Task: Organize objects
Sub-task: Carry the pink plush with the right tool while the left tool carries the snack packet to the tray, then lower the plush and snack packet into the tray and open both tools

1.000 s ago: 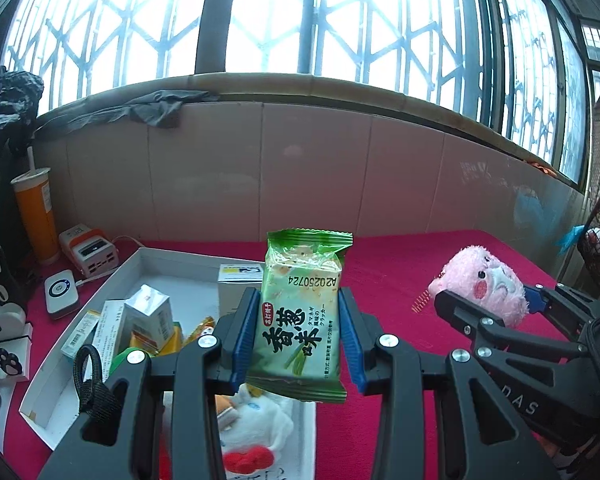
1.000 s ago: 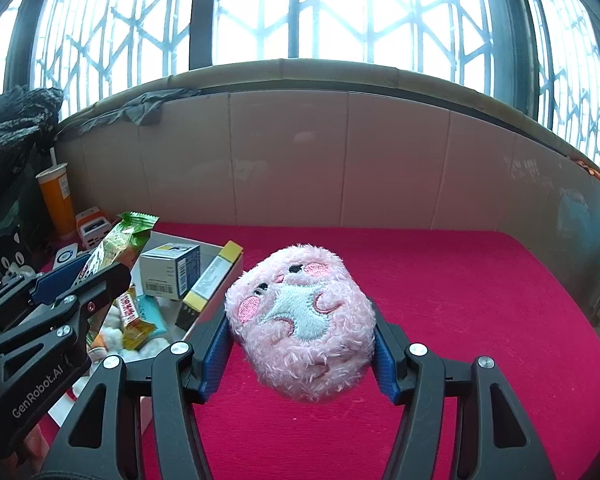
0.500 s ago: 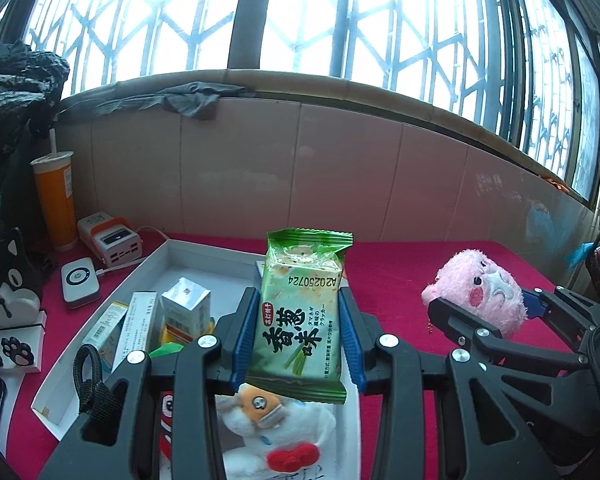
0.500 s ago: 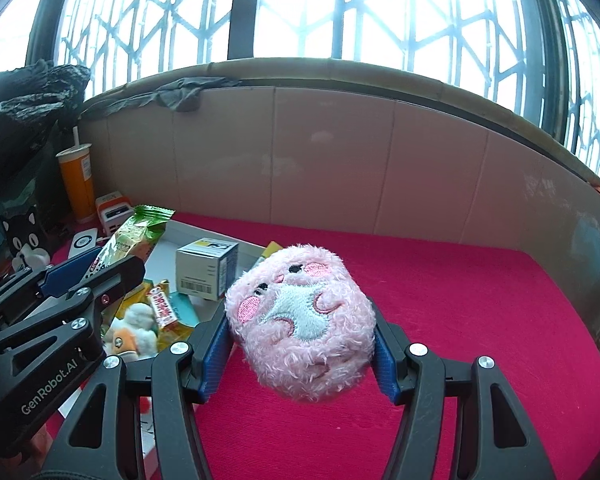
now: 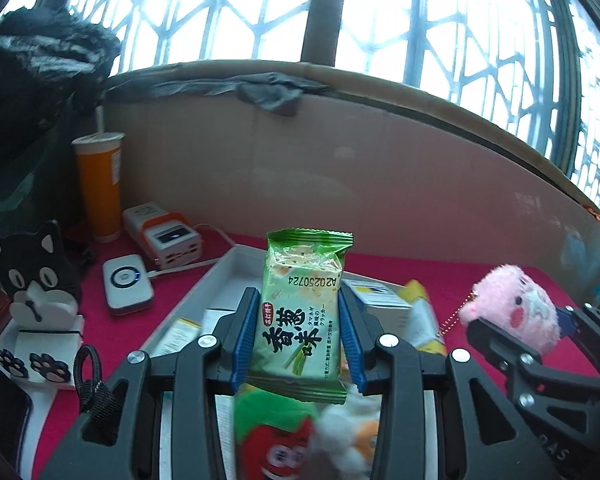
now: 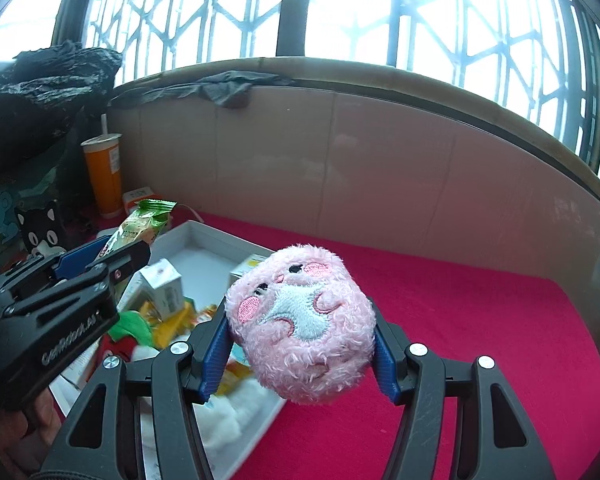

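**Snack and plush in hand, tray half filled**

Tray (image 6: 204, 236) contents tell us the sorting is well under way: small cartons, yellow packets, a white plush and a red-and-green plush toy (image 5: 276, 432) already lie inside the white tray, which sits on the red tabletop (image 6: 480, 320) toward its left side. Its far end looks bare, so we judge there is room for more. Two items remain to be placed, and we are carrying both.

Our left gripper (image 5: 298, 336) is closed narrowly on a green cracker packet (image 5: 302, 312), its blue pads pressing the packet's two long edges; the packet stands upright and hangs above the tray's near part. Our right gripper (image 6: 300, 344) is set wider, clamped around a pink plush toy (image 6: 302, 324), the pads sunk into its fur on both sides. In the right wrist view the plush is above the tray's right edge, half over the red cloth.

Beyond the tray's far left corner stand an orange cup (image 5: 100, 184), a power bank (image 5: 162, 236) and a black cat figure (image 5: 36, 268); whether those belong to the sorting we cannot tell. We judge what is left is to lower both items into the tray.
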Demonstrator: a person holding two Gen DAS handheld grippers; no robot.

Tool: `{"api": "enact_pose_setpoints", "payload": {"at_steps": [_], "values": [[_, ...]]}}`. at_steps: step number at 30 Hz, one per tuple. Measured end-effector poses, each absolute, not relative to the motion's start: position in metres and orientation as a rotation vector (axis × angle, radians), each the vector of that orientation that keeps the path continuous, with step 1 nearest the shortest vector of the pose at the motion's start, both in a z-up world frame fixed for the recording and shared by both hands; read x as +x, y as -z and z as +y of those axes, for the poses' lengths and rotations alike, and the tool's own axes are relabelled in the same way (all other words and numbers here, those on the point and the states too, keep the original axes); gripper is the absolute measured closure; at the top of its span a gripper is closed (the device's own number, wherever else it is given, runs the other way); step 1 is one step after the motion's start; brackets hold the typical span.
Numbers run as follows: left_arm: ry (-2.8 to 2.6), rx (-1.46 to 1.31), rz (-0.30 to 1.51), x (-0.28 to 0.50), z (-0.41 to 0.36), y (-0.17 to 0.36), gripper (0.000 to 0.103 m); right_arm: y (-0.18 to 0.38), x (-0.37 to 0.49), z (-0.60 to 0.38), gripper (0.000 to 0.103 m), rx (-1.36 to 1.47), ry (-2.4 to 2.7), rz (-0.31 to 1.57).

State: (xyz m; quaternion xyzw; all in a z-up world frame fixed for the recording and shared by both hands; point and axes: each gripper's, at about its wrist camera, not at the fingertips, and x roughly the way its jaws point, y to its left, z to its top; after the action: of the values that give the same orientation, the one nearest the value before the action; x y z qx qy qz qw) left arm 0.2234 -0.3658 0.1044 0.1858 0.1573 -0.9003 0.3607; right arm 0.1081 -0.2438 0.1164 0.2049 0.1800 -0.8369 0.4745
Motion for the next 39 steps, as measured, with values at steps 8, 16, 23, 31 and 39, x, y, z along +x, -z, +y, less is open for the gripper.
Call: {"api": "enact_pose_setpoints", "payload": {"at_steps": [8,16,23,31,39], "values": [[2.241,0.486,0.442,0.235,-0.391,-0.095,0.065,-0.102,0.116,-0.281,0.038,0.526,1.987,0.483],[2.189,0.511,0.392,0.231,-0.389,-0.09,0.038,-0.084,0.119,-0.307,0.024,0.538,1.952,0.535],[2.183,0.499,0.339,0.227,-0.38,-0.095,0.008,-0.093,0.123,-0.282,0.006,0.469,1.998,0.492],[2.176,0.499,0.323,0.226,-0.371,-0.099,0.006,-0.095,0.131,-0.262,0.001,0.46,2.008,0.471],[2.214,0.502,0.312,0.225,-0.346,-0.109,0.005,-0.094,0.135,-0.227,0.0,0.495,2.019,0.432]]}}
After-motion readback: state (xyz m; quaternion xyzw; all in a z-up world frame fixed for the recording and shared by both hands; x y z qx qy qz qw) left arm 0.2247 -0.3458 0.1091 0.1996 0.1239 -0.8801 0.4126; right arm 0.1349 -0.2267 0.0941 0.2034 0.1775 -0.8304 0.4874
